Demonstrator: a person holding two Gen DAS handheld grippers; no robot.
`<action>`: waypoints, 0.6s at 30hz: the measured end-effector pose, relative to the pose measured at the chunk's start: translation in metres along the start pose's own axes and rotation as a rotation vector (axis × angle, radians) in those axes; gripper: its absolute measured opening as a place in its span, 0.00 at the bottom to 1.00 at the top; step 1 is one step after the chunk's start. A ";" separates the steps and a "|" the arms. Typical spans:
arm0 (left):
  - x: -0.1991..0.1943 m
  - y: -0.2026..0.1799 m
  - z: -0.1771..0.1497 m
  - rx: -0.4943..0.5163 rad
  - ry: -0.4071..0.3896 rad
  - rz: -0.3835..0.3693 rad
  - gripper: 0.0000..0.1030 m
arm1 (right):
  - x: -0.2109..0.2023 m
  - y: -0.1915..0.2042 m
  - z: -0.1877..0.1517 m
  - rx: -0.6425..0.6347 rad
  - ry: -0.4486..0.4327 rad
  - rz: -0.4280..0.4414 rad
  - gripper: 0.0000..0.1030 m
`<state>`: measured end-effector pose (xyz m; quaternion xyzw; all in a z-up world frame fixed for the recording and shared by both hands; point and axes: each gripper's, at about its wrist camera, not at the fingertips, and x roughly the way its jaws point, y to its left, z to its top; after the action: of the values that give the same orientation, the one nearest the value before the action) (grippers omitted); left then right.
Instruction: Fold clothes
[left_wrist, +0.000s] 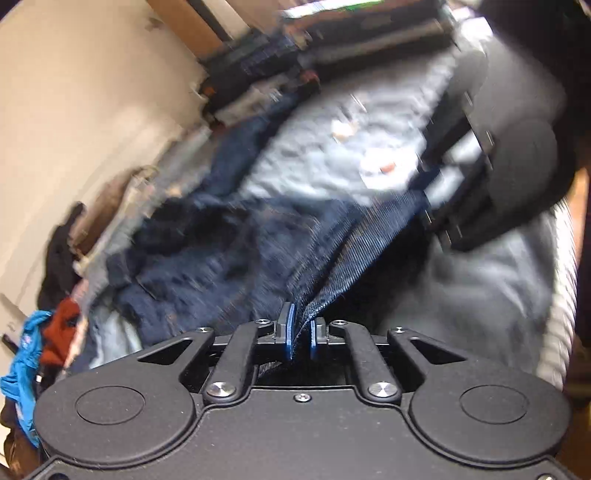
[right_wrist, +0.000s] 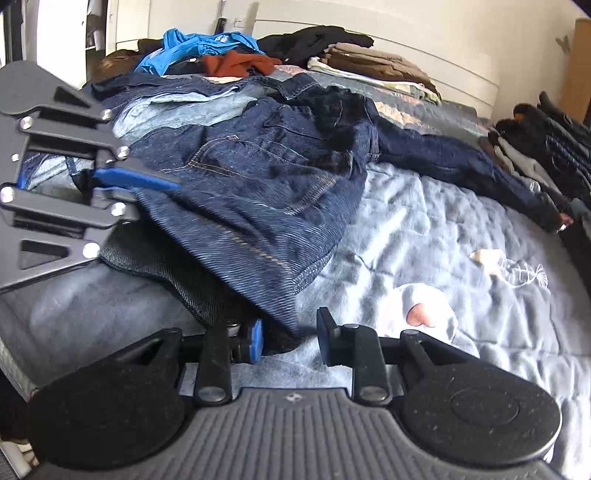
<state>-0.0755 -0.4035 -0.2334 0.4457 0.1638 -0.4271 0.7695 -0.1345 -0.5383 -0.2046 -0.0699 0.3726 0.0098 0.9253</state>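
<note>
1. Denim fills the middle of the bed: a dark blue denim jacket (right_wrist: 266, 173) lies crumpled and unfolded on the pale blue quilt (right_wrist: 461, 229), one sleeve stretched out toward the right side of the bed.
2. The left gripper (left_wrist: 301, 334) is clamped on a hem edge of the jacket; its blue pads pinch the cloth, which runs taut away from them.
3. The right gripper (right_wrist: 290, 336) has its jaws apart. A lower corner of the jacket lies between them, near the left pad, but the pads do not look pressed on it.
4. Done so far, by the look of it: neat stacks of folded clothes (right_wrist: 373, 61) sit at the far side of the bed and along its right edge.
5. Left to do: this jacket shows no fold yet, and a loose heap with a bright blue garment (right_wrist: 192, 46) and a rust-red one (right_wrist: 236, 62) waits behind it.
6. My judgement is that the task is partway through, with this jacket only just being taken up.
</note>
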 end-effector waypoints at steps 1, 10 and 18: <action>0.004 -0.005 -0.002 0.016 0.018 -0.004 0.08 | 0.000 0.000 -0.001 0.008 0.003 -0.001 0.26; 0.006 0.007 -0.003 -0.134 0.040 -0.063 0.07 | -0.009 -0.013 -0.002 0.126 0.029 0.041 0.26; 0.011 -0.002 -0.002 -0.087 0.069 -0.055 0.07 | -0.059 -0.059 0.014 0.357 -0.018 0.228 0.28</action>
<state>-0.0700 -0.4075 -0.2426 0.4216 0.2209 -0.4248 0.7701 -0.1633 -0.5929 -0.1466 0.1380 0.3655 0.0488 0.9192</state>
